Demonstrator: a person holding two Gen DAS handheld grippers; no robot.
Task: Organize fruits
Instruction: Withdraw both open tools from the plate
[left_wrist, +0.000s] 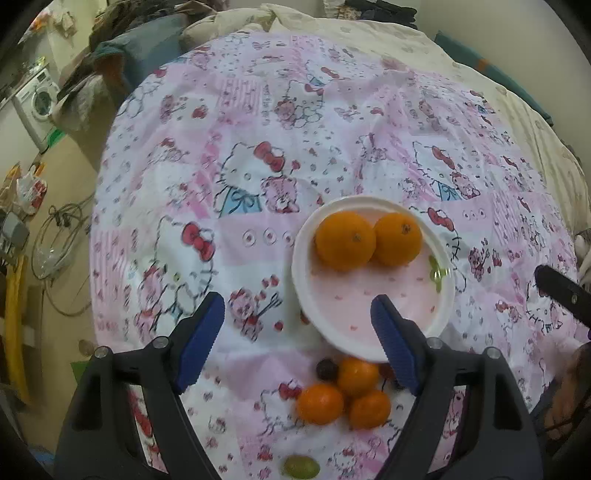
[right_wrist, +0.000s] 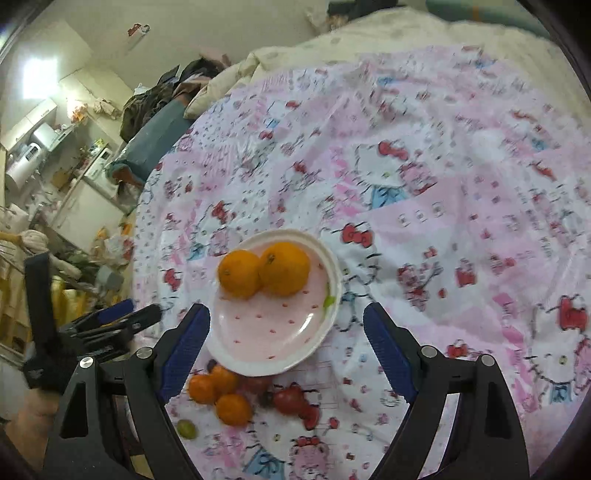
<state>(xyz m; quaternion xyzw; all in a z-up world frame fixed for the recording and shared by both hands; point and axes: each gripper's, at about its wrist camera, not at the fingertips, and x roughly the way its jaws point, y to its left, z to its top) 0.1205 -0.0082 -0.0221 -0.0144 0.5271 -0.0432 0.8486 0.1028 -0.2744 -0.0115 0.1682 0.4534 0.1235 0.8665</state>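
Small oranges (left_wrist: 345, 391), a grape (left_wrist: 301, 466) and tomatoes (right_wrist: 291, 400) crowd beside the plate (left_wrist: 369, 343).

In the left wrist view the green grape (left_wrist: 301, 466) sits almost at the bottom edge, blurred. A gripper finger (left_wrist: 395, 347) covers the plate's (left_wrist: 306, 236) near rim and part of the red fruit behind it. In the right wrist view the bedsheet print (right_wrist: 480, 155) is smeared, and the small dark fruit (right_wrist: 211, 365) beside the plate is too small to name.
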